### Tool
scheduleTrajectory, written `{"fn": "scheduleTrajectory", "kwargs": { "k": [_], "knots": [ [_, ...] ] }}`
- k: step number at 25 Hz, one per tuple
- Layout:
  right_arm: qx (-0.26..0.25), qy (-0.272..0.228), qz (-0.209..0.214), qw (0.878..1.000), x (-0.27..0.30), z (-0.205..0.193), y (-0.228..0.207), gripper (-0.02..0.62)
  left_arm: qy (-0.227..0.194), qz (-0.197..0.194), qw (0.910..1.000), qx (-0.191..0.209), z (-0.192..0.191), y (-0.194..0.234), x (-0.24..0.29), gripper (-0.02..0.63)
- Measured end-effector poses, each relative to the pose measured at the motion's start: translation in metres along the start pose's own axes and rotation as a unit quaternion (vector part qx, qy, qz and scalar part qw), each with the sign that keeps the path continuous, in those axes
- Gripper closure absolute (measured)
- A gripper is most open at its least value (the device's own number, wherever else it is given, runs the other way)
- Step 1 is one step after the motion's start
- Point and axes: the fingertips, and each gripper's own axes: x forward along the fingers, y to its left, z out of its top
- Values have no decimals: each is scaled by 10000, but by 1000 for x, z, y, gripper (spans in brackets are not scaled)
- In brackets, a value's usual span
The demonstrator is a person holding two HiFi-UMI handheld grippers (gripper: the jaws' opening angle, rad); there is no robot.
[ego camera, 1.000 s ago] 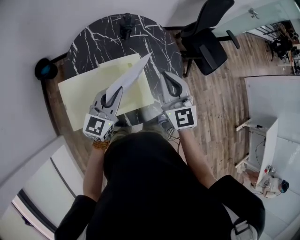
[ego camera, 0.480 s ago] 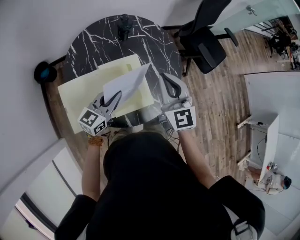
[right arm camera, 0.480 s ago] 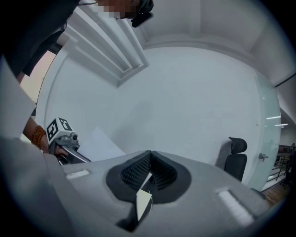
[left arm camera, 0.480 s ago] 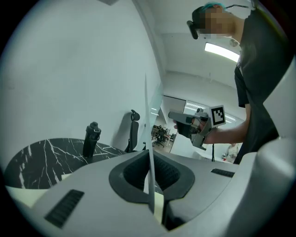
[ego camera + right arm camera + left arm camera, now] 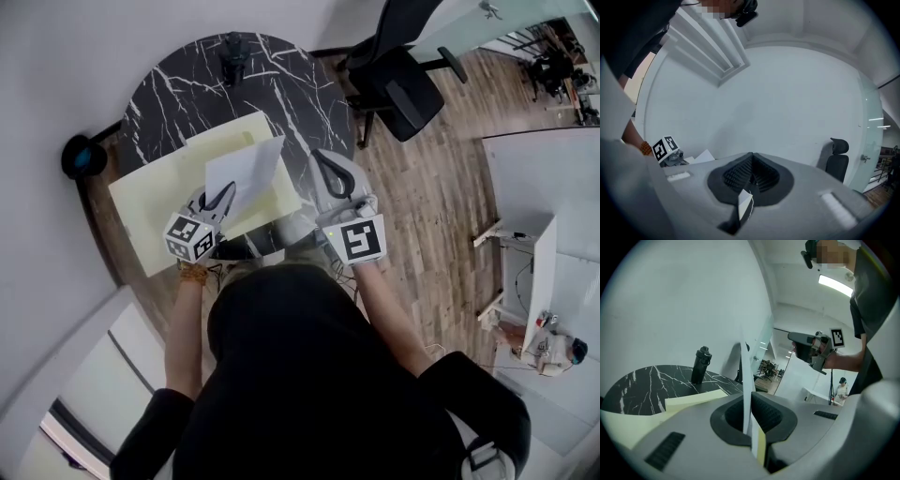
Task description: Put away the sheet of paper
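A white sheet of paper (image 5: pixel 246 172) is lifted over the black marble table (image 5: pixel 178 84), its near edge pinched in my left gripper (image 5: pixel 226 190), which is shut on it. In the left gripper view the sheet (image 5: pixel 746 373) stands edge-on between the closed jaws. Large pale yellow sheets (image 5: pixel 155 192) lie flat on the table beneath it. My right gripper (image 5: pixel 319 157) hovers to the right of the paper, over the table's near right edge, jaws shut with nothing held.
A black bottle (image 5: pixel 232 52) stands at the table's far edge. A black office chair (image 5: pixel 403 75) sits on the wood floor to the right. A dark round object (image 5: pixel 80 155) lies by the wall at the left. White desks stand far right.
My left gripper has rolled and shifted slightly left, swinging the white sheet from edge-on to nearly face-up. The right gripper has barely moved.
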Motion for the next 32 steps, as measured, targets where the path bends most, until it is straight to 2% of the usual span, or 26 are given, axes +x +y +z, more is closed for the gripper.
{"fn": "scheduleTrajectory", "kwargs": {
  "k": [6, 18, 21, 24, 25, 29, 32],
  "knots": [
    [-40, 46, 95, 9999, 1, 0, 7, 597, 28, 611, 9965, -574, -21, 38, 8, 594],
    [-27, 197, 296, 9994, 6, -2, 19, 597, 685, 1482, 9841, -702, -49, 82, 30, 592],
    [-13, 213, 337, 9992, 6, -3, 21, 597, 904, 1748, 9781, -680, -58, 94, 30, 548],
    [64, 186, 306, 9993, 4, -3, 18, 597, 1099, 1886, 9739, -624, -66, 98, 34, 410],
    [78, 174, 295, 9994, 4, -3, 17, 597, 1157, 1954, 9725, -518, -67, 100, 33, 384],
    [56, 131, 275, 9995, 4, -3, 10, 597, 1242, 2172, 9682, -53, -66, 106, 21, 360],
    [102, 166, 229, 9995, 5, -7, 5, 597, 1157, 2203, 9685, -23, -63, 108, 7, 360]
  ]
}}
